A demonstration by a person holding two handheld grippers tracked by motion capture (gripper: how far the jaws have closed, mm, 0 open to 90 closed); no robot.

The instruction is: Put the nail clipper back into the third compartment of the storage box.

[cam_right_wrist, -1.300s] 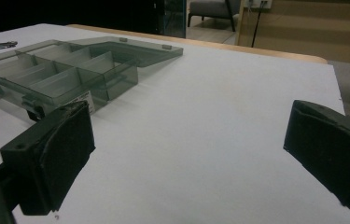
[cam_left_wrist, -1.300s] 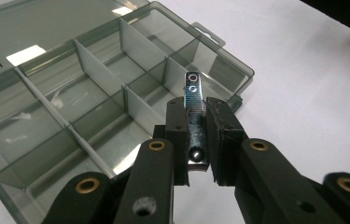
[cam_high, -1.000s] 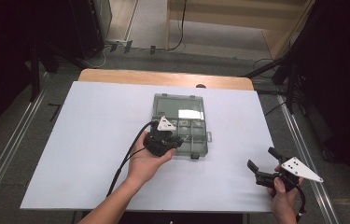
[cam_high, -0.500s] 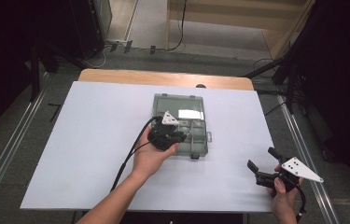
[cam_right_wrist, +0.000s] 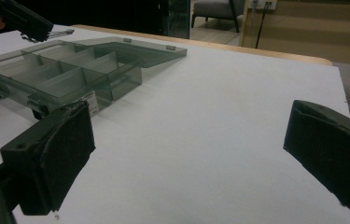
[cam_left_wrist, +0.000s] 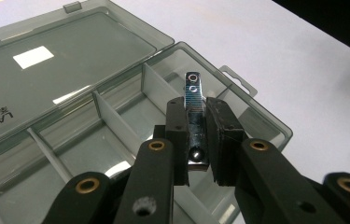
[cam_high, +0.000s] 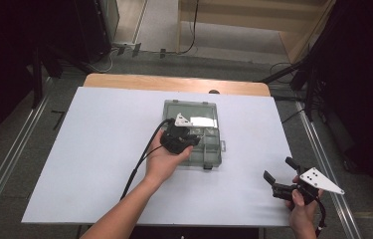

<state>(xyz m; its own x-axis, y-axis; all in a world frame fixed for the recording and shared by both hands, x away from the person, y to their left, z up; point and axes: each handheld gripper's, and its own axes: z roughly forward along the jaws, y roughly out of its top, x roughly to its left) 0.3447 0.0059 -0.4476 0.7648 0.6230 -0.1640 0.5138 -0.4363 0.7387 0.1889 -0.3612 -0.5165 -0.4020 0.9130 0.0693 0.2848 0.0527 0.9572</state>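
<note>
Right now the left gripper (cam_left_wrist: 196, 135) is clamped on a small metal clip (cam_left_wrist: 195, 122), possibly a nail clipper, which sticks up between its jaws directly over the divided tray of the open plastic box (cam_left_wrist: 130, 116). To do the placing well, I would lower the clip until its far end sits inside one compartment, clear of the dividers just beyond the jaws, and only then let go. Well off to the side, the right gripper (cam_high: 286, 180) hangs above the table (cam_high: 99, 129) with its jaws wide apart and nothing between them.
</note>
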